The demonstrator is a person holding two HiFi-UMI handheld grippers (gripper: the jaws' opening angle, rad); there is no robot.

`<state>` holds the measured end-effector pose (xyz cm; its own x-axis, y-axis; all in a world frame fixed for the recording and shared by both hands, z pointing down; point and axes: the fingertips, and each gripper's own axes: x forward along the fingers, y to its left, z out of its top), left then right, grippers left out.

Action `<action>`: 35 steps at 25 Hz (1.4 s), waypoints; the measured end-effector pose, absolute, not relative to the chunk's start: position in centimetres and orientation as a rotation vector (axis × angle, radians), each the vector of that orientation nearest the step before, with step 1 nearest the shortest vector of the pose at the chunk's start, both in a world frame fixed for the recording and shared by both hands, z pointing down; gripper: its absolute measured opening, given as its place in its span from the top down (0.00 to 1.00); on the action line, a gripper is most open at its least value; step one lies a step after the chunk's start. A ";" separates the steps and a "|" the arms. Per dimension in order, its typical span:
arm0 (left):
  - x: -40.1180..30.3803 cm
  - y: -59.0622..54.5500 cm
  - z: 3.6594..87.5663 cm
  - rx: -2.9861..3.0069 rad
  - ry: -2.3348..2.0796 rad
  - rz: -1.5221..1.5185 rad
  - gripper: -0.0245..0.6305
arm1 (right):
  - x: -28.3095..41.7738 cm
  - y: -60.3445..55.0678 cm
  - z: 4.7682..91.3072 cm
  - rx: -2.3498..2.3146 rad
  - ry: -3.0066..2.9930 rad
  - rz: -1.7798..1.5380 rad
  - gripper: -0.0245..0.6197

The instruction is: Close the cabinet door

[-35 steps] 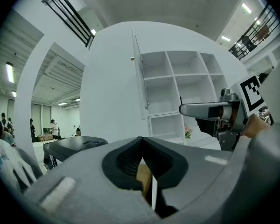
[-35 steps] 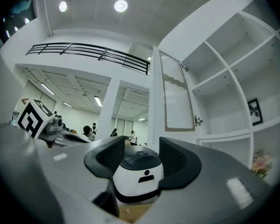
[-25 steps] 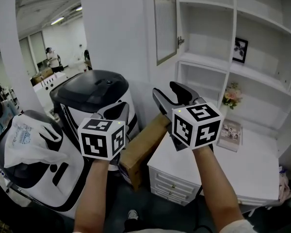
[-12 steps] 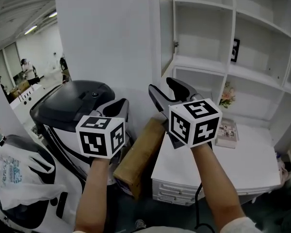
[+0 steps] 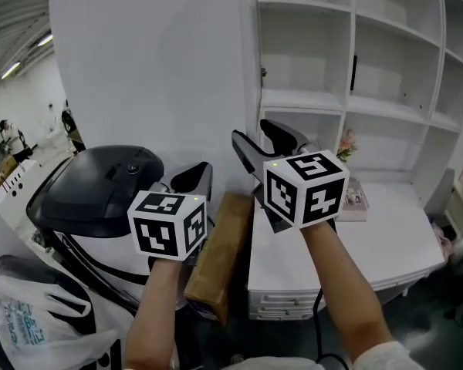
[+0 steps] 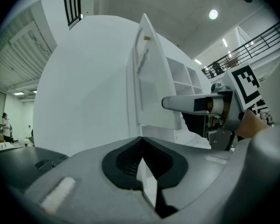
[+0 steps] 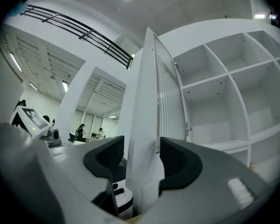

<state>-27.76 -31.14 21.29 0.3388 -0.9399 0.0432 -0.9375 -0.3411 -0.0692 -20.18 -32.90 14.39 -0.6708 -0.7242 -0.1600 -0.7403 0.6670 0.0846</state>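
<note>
The white cabinet door (image 5: 255, 52) stands open and shows edge-on in the head view, hinged on the white shelf cabinet (image 5: 347, 106). My right gripper (image 5: 251, 133) is open just below the door's lower end. In the right gripper view the door (image 7: 147, 125) lines up between the two jaws of that gripper (image 7: 142, 155); I cannot tell whether they touch it. My left gripper (image 5: 194, 177) is shut and empty, lower and to the left. In the left gripper view, that gripper (image 6: 141, 150) faces the door (image 6: 151, 92), with a right gripper finger (image 6: 191, 104) beside it.
A black-and-white machine (image 5: 100, 183) stands at the left. A cardboard box (image 5: 220, 245) leans between it and a white drawer unit (image 5: 363, 245). Flowers (image 5: 343, 141) and a booklet (image 5: 353, 196) sit on its top. A plastic bag (image 5: 23, 322) lies lower left. People stand far off (image 5: 8, 133).
The view has swung right, so the door now shows edge-on instead of its glass face. The right gripper sits closer under the door's edge. Both grippers keep their states.
</note>
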 end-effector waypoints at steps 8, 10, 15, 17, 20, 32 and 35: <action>-27.7 -33.0 20.7 -2.606 1.672 -0.087 0.96 | -20.4 -34.2 13.9 -1.311 2.703 0.193 0.61; -27.7 -33.3 20.5 -2.611 1.649 -0.085 0.96 | -20.5 -34.3 14.0 -1.328 2.693 0.198 0.65; -27.6 -33.6 20.0 -2.614 1.617 -0.077 0.96 | -20.3 -34.3 13.9 -1.340 2.678 0.204 0.67; -27.6 -33.7 19.9 -2.617 1.608 -0.075 0.97 | -20.1 -34.4 13.8 -1.341 2.672 0.196 0.66; -27.5 -33.9 19.9 -2.625 1.596 -0.072 0.96 | -19.9 -34.4 13.8 -1.343 2.668 0.189 0.67; -26.0 -34.2 20.1 -2.676 1.534 -0.024 0.96 | -18.2 -34.2 14.1 -1.354 2.676 0.159 0.69; -25.4 -34.2 20.2 -2.687 1.518 -0.020 0.97 | -17.4 -34.2 14.0 -1.360 2.670 0.150 0.70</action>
